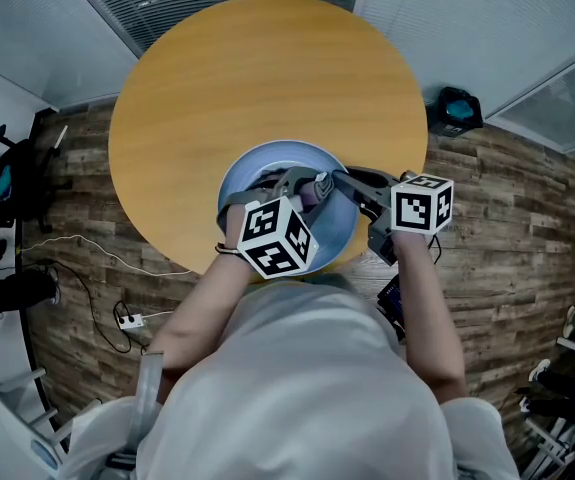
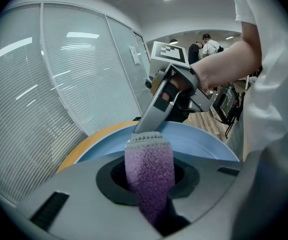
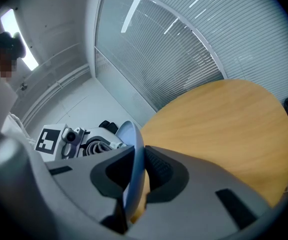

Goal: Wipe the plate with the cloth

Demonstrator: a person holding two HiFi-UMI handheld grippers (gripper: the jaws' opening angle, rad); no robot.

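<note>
Blue plate [image 1: 267, 164] sits at the near edge of the round wooden table [image 1: 267, 68], close to the person's body. Whether it rests flat on the table or is raised is not clear.

Right gripper [image 1: 351, 182]: comes in from the plate's right side. Jaws narrow, clamped on the plate's rim. In the right gripper view the plate shows edge-on as a thin blue blade between the dark pads [image 3: 156, 166].

Left gripper [image 1: 305, 188]: over the plate's near half, angled down toward its middle. Jaws closed on a purple cloth [image 2: 150, 176], folded into a thick strip. The strip's grey-edged free end sticks out past the jaws toward the plate's inner face. Touching or just above it, I cannot tell.

The two grippers are close together over the plate's right half, and their marker cubes hang just outside its near rim.
</note>
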